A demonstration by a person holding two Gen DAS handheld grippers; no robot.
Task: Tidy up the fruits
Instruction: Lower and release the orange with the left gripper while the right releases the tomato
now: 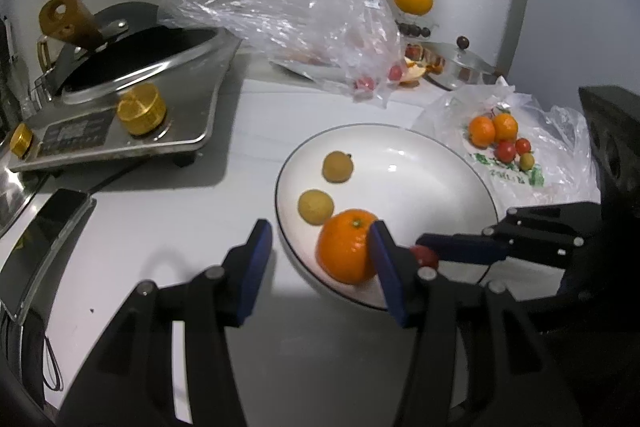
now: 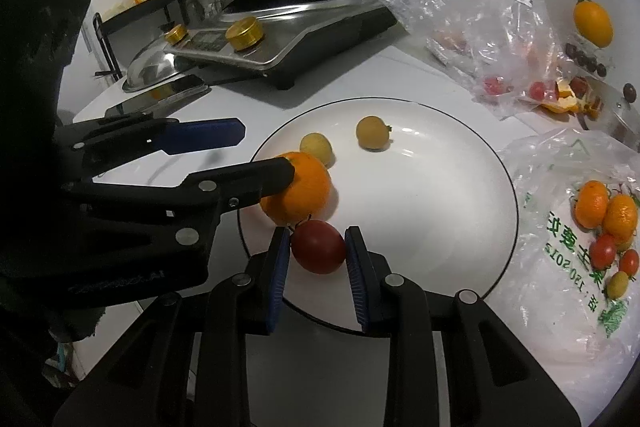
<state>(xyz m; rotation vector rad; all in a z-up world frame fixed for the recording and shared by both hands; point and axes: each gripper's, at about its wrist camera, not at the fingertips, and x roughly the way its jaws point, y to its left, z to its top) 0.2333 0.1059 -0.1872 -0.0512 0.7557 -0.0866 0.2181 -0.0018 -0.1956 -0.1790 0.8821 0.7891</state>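
white counter [image 1: 168, 227]; right-wrist view alone: gripper-held tomato [image 2: 318, 246]

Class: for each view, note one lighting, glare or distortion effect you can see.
Left wrist view: fisheye bends the stove, and glare glints on the white plate. Right wrist view: the orange casts a soft shadow rightwards, and black vignette fills the corners.

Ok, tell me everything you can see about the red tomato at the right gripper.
The red tomato is small, smooth, glossy and dark red, with a thin dark stem at its top. It sits between the right gripper and its blue pads, over the near edge of the white plate, next to the orange. Whether it rests on the plate is unclear.
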